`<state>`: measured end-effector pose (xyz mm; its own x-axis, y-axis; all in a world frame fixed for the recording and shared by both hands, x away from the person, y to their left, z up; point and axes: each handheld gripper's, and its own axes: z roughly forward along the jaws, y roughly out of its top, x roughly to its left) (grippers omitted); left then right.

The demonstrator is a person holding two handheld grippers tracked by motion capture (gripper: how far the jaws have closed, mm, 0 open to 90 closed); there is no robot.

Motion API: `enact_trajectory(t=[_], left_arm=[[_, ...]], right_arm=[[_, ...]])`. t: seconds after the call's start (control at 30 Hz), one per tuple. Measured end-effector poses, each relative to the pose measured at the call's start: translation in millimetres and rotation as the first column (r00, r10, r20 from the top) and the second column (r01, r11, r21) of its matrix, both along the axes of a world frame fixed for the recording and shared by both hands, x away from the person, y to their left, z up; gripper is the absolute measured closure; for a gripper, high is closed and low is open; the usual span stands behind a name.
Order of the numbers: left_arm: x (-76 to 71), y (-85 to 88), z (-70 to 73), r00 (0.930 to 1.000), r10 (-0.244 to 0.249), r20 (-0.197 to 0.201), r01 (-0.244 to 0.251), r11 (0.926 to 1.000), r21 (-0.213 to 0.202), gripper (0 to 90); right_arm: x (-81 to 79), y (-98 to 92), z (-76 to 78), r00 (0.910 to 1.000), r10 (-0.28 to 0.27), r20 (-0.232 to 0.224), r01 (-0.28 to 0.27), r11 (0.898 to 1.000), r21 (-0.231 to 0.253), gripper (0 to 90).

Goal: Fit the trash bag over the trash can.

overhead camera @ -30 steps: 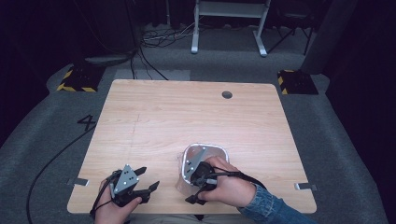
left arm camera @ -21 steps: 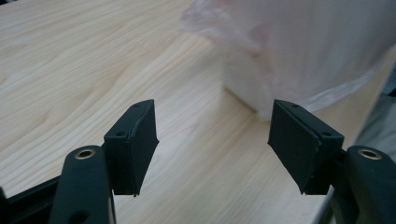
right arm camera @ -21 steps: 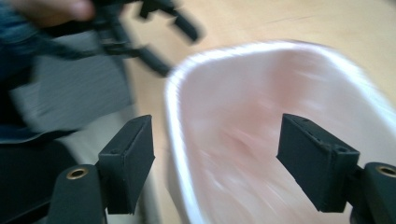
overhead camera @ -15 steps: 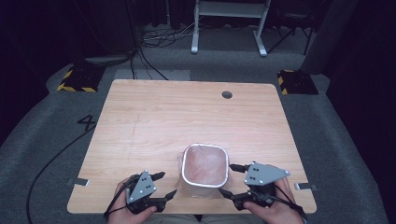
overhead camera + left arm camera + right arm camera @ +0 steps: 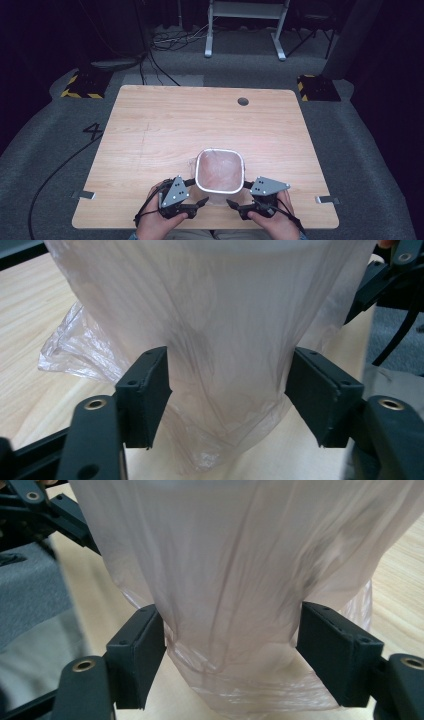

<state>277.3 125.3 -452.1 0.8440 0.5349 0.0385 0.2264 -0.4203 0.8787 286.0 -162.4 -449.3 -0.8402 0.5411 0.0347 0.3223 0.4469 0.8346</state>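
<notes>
Your bin (image 5: pixel 220 170) stands near the front edge of the worktop (image 5: pixel 165 125), between your two hands. It is a small tub with a rounded-square mouth and a white rim, lined with a thin, pinkish see-through plastic bag (image 5: pixel 225 340). The film is creased in long folds down the wall, tapers toward the base and bunches loosely on the wood beside it.

Your left gripper (image 5: pixel 192 192) sits just beside the bin's left side. Its jaws have just been closing a little, yet they stand apart with the bagged wall between them; in the left gripper view you cannot tell whether the pads (image 5: pixel 147 390) press the film.

Your right gripper (image 5: pixel 239 194) mirrors it on the other side. Its jaws have just eased in slightly and straddle the bag's lower part, with pads (image 5: pixel 137 652) at the film's edges.
</notes>
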Motion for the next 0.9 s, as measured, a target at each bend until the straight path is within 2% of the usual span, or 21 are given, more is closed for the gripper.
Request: enact_trajectory(t=[0.23,0.3,0.43,0.5,0.53,0.57,0.6,0.67,0.7,0.73,0.8,0.87,0.9], left_arm=[[32.4,-0.3,-9.0,0.9993,0.037,-0.001,-0.037,0.9987,-0.035,36.5],[41.9,0.0,-11.5,0.9988,0.049,-0.004,-0.049,0.9983,-0.033,35.8],[61.6,1.7,-15.8,0.9975,0.068,-0.016,-0.069,0.9972,-0.029,36.6],[68.9,3.3,-16.1,0.9970,0.076,-0.017,-0.077,0.9962,-0.042,36.9],[72.1,3.9,-16.7,0.9961,0.082,-0.032,-0.084,0.9946,-0.061,37.4],[75.4,5.5,-16.1,0.9959,0.087,-0.025,-0.088,0.9946,-0.056,38.0],[77.3,6.2,-15.6,0.9960,0.085,-0.025,-0.087,0.9948,-0.053,37.9],[76.2,7.8,-12.5,0.9959,0.089,-0.015,-0.090,0.9931,-0.076,36.6],[73.9,9.2,-9.8,0.9957,0.091,-0.017,-0.092,0.9910,-0.097,34.8],[71.1,11.0,-6.7,0.9953,0.096,-0.011,-0.097,0.9900,-0.102,32.9],[64.8,15.7,-1.1,0.9941,0.107,0.014,-0.106,0.9904,-0.089,30.8],[58.4,19.4,1.6,0.9917,0.128,0.006,-0.127,0.9883,-0.085,29.0],[55.0,21.8,3.0,0.9904,0.138,0.009,-0.137,0.9884,-0.064,28.6]], right_arm=[[31.0,4.4,-9.6,0.9991,-0.040,0.015,0.039,0.999,0.006,28.2],[41.4,7.5,-11.3,0.9985,-0.051,0.018,0.051,0.999,0.004,28.1],[60.1,11.2,-11.3,0.9984,-0.055,0.016,0.055,0.998,-0.002,28.5],[68.5,13.0,-10.8,0.9977,-0.067,0.007,0.067,0.998,0.006,29.3],[72.0,14.1,-10.4,0.9975,-0.070,0.007,0.070,0.998,0.009,29.5],[75.2,15.1,-10.0,0.9975,-0.070,0.005,0.070,0.998,0.009,29.7],[77.8,15.9,-9.7,0.9972,-0.074,-0.003,0.074,0.997,0.015,29.6],[80.6,16.4,-8.7,0.9970,-0.076,-0.013,0.076,0.997,0.029,29.2],[80.3,15.2,-7.1,0.9967,-0.080,-0.008,0.081,0.996,0.033,28.7],[78.8,12.9,-4.7,0.9965,-0.084,0.003,0.083,0.996,0.037,28.6],[74.1,5.7,1.1,0.9963,-0.085,0.012,0.084,0.995,0.056,28.2],[68.0,-2.1,7.1,0.9952,-0.094,0.028,0.092,0.993,0.074,28.1],[64.1,-7.0,10.2,0.9944,-0.098,0.039,0.094,0.992,0.083,28.2]])
